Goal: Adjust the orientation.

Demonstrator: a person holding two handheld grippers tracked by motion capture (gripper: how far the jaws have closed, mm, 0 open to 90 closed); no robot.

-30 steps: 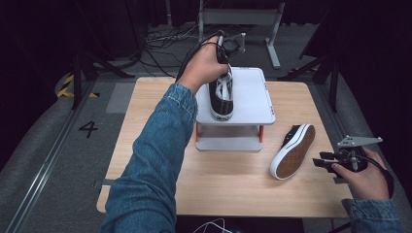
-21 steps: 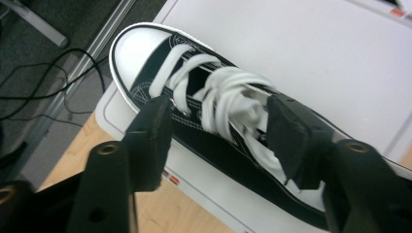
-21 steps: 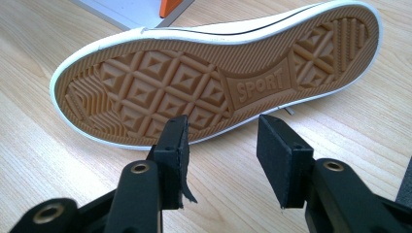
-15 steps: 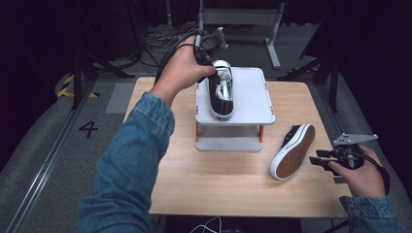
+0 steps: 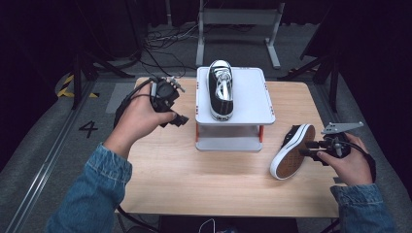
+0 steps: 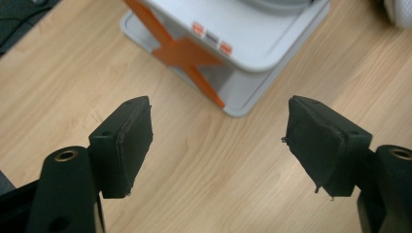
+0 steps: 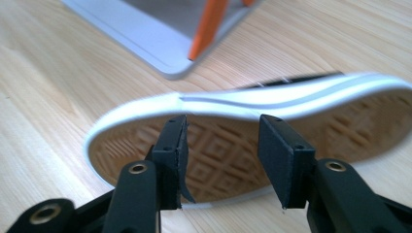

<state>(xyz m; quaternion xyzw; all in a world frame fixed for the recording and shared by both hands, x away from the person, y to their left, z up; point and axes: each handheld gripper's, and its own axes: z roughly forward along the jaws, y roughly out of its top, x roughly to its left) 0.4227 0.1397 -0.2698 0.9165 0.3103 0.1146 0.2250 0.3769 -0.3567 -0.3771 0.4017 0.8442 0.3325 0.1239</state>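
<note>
sneaker (image 7: pixel 252 141) sole-up on its side just beyond spread right gripper (image 7: pixel 221 150) jaws.

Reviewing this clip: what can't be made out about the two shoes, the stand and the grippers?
- Shoe on the table: lies on its side, upper hidden in high view; right gripper view shows mostly sole.
- Right gripper: whether its pads touch that sole is unclear.
- Stand: lower shelf hidden under the top in high view.
- Shoe on the stand: lettering too small.
- Left gripper: open, nothing between.
</note>
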